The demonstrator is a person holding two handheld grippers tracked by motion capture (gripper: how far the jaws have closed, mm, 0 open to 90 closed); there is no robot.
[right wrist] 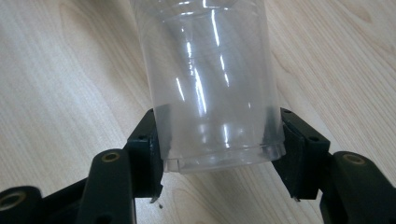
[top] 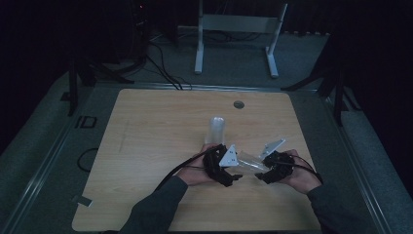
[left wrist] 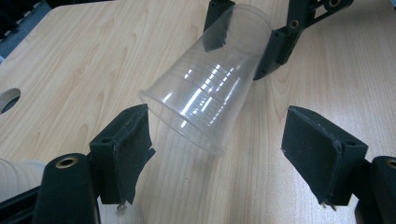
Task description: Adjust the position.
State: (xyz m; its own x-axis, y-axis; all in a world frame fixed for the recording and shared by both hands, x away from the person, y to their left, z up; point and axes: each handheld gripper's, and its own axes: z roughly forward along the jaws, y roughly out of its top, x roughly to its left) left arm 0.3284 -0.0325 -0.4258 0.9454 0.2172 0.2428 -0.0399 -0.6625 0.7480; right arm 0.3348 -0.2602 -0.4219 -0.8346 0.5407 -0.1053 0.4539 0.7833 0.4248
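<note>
While the right gripper [right wrist: 219, 154] pinches the cup [right wrist: 210, 88] by its base above the desk [left wrist: 84, 60], the left gripper's [left wrist: 217, 144] fingers [left wrist: 126, 149] stand spread around its rim, not touching.

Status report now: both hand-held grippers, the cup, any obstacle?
Right hand-held gripper shut on clear cup, base end. Left hand-held gripper open, rim between jaws, untouched. Cup stack stands behind, apart.
</note>
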